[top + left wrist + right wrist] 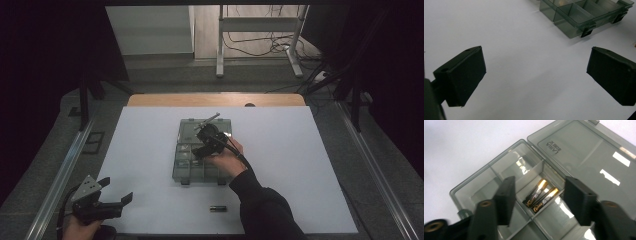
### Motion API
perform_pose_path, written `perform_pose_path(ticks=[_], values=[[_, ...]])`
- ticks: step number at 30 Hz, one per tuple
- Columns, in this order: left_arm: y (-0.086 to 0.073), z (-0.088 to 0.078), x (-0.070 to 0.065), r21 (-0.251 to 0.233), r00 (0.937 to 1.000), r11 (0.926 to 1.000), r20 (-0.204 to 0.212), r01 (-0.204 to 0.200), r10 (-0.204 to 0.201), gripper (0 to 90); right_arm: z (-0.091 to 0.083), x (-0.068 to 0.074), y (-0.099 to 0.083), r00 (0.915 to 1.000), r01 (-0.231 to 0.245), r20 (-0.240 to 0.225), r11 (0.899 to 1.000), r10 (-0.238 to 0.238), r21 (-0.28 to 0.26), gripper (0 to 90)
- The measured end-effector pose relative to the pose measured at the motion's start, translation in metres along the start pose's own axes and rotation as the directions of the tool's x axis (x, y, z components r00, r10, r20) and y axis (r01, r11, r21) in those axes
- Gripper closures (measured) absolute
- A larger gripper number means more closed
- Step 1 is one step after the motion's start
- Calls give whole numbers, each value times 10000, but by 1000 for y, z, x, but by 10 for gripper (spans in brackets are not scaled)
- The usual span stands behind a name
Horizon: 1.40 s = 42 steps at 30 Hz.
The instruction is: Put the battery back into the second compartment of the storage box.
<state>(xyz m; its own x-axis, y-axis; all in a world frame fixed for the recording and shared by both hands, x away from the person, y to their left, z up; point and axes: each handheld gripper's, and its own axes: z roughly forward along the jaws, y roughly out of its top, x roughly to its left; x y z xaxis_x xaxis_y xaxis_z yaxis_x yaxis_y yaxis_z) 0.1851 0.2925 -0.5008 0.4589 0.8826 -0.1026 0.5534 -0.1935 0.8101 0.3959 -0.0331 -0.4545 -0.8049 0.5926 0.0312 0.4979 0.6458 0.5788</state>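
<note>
Right tongs (537,202) above boxed batteries (541,196)

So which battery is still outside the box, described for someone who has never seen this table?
Start at the white table top and find the clear compartment box at its middle. Come toward the near edge: the loose battery lies alone on its side, black with a gold end, unlike the two batteries inside one compartment.

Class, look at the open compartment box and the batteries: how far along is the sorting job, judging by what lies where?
Done: two batteries lie side by side in one compartment of the open box. In hand: the right gripper hangs over that compartment, jaws apart, gripping nothing. Left: one battery lies on the table in front of the box; the left gripper waits open and empty.
</note>
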Motion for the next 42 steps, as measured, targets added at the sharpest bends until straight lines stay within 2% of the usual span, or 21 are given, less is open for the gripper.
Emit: perform_pose_path(ticks=[1, 2, 3, 6, 10, 14, 18, 21, 30, 32, 42], values=[[0, 0, 0, 2, 10000, 10000, 2, 5, -5, 26, -4, 2, -2, 9998, 201, 14, 9998, -201, -18, 343], [0, 0, 0, -6, 10000, 10000, 1, 21, -21, 26, -4, 2, -2, 9998, 201, 14, 9998, -201, -18, 343], [0, 0, 0, -2, 10000, 10000, 2, 21, -21, 26, -8, 4, -4, 9991, 431, 36, 9990, -432, 71, 297], [0, 0, 0, -4, 10000, 10000, 1, 18, -18, 25, -12, 5, -6, 9991, 432, 26, 9990, -432, 84, 250], [0, 0, 0, 14, 10000, 10000, -8, 7, -7, 26, -20, 8, -12, 9977, 678, -20, 9976, -678, -154, 184], [0, 0, 0, 11, 10000, 10000, -4, 19, -19, 26, -25, 12, -18, 9950, 973, 225, 9952, -971, -105, 116], [0, 0, 0, 24, 10000, 10000, -13, 21, -21, 26, -31, 14, -25, 9967, 814, 0, 9960, -815, -377, 52], [0, 0, 0, 23, 10000, 10000, -16, 16, -16, 26, -35, 15, -32, 9958, 907, -103, 9949, -913, -430, 0], [0, 0, 0, 44, 10000, 10000, -28, 16, -16, 26, -48, 18, -51, 9927, 1204, 65, 9912, -1203, -558, 0], [0, 1, 0, 43, 10000, 10000, -28, 28, -28, 26, -51, 19, -55, 9927, 1202, -45, 9913, -1206, -542, 0], [1, 1, 0, 57, 10000, 10000, -44, 23, -23, 26, -62, 23, -79, 9938, 1115, 80, 9935, -1113, -209, 0]])
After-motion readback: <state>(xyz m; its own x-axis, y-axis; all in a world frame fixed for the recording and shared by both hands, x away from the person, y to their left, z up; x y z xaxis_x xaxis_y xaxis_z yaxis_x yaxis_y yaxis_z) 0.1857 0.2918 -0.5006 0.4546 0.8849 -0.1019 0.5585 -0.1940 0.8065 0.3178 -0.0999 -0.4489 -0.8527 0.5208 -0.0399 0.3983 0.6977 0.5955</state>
